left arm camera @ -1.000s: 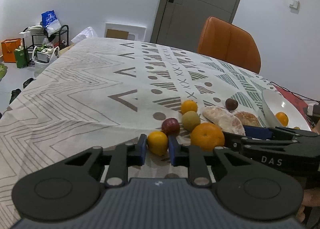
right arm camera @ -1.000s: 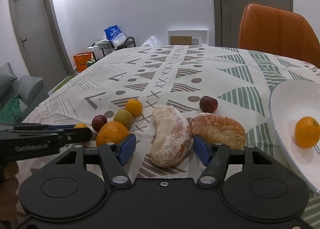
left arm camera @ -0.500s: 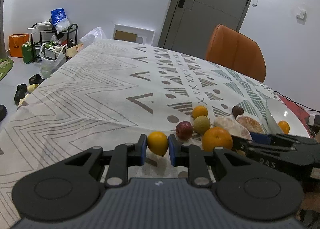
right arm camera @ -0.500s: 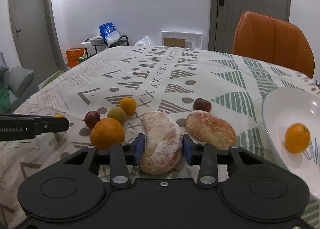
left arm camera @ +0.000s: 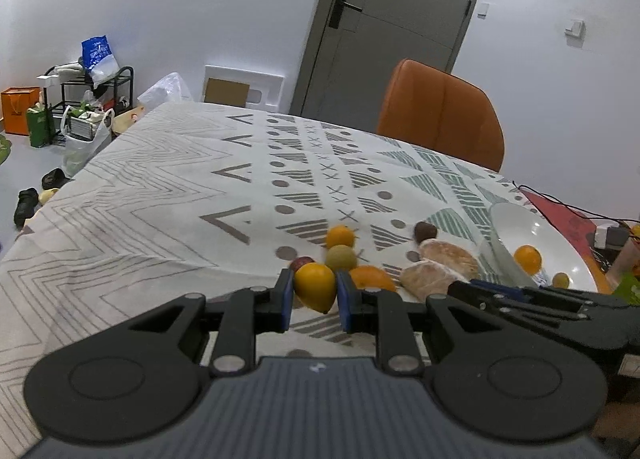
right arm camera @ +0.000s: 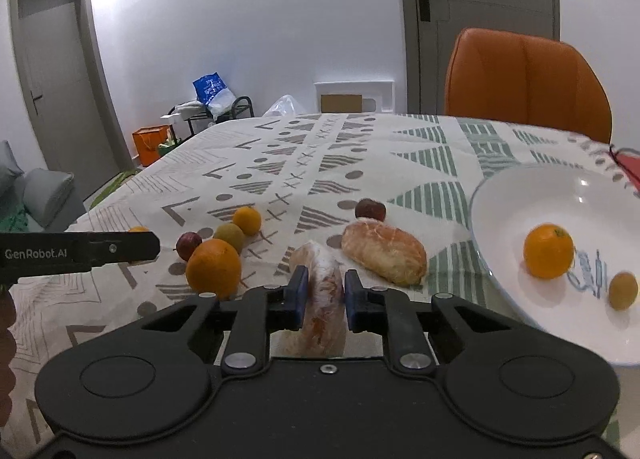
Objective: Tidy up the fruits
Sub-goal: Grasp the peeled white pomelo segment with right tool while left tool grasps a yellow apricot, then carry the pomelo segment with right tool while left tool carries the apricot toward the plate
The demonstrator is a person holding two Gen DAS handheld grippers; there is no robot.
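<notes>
Home dining room, patterned tablecloth (left arm camera: 168, 195), orange chair (right arm camera: 528, 79), shoe rack (left arm camera: 96, 91)

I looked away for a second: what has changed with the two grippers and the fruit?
The right hand-held gripper closed from open onto the peeled segment. The left hand-held gripper, already gripping the lemon, lifted it off the cloth. The other fruit and the plate stayed put.

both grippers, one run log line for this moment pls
left gripper: shut on yellow fruit | right gripper: shut on peeled citrus piece | white plate: holds two fruits
</notes>
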